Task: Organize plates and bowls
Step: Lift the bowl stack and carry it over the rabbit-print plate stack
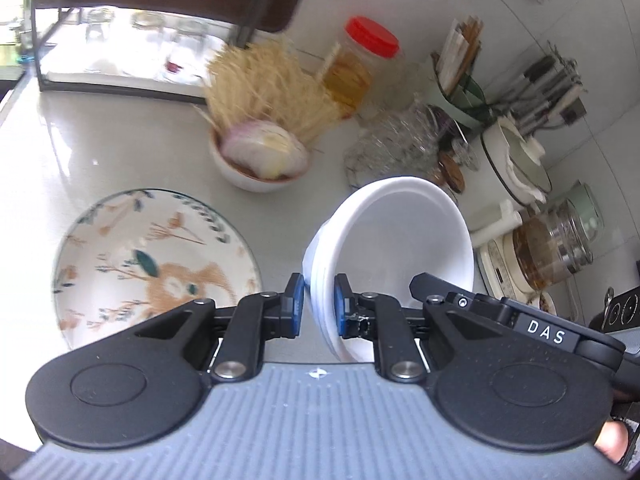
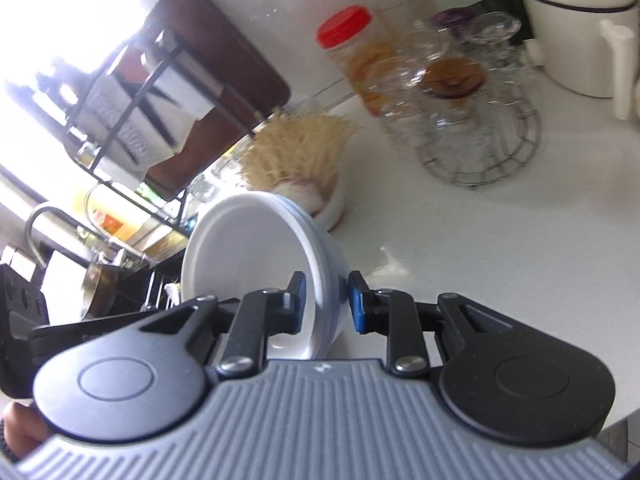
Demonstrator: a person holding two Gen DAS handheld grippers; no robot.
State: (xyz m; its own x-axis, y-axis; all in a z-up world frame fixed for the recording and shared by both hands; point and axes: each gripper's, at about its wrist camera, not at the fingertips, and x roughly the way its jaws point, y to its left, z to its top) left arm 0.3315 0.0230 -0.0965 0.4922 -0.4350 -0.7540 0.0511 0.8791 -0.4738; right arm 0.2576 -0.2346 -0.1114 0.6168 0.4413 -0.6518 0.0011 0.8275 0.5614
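Observation:
A nested stack of white bowls (image 1: 396, 240) hangs tilted above the counter. My left gripper (image 1: 318, 304) is shut on its left rim, blue pads on either side of the wall. The black housing of the right gripper (image 1: 552, 332) reaches the stack's right side. In the right wrist view the same white bowls (image 2: 248, 256) face left, and my right gripper (image 2: 328, 304) is shut on their rim. A round plate with a leaf and animal pattern (image 1: 156, 264) lies flat on the counter to the left, below the bowls.
A small bowl with onion slices and dry noodles (image 1: 260, 160) stands behind the plate. A red-lidded jar (image 1: 372, 36), a wire rack of glasses (image 2: 480, 136), a utensil holder (image 1: 460, 92), a white pot (image 1: 516, 160) and a dish rack (image 1: 120, 40) line the back.

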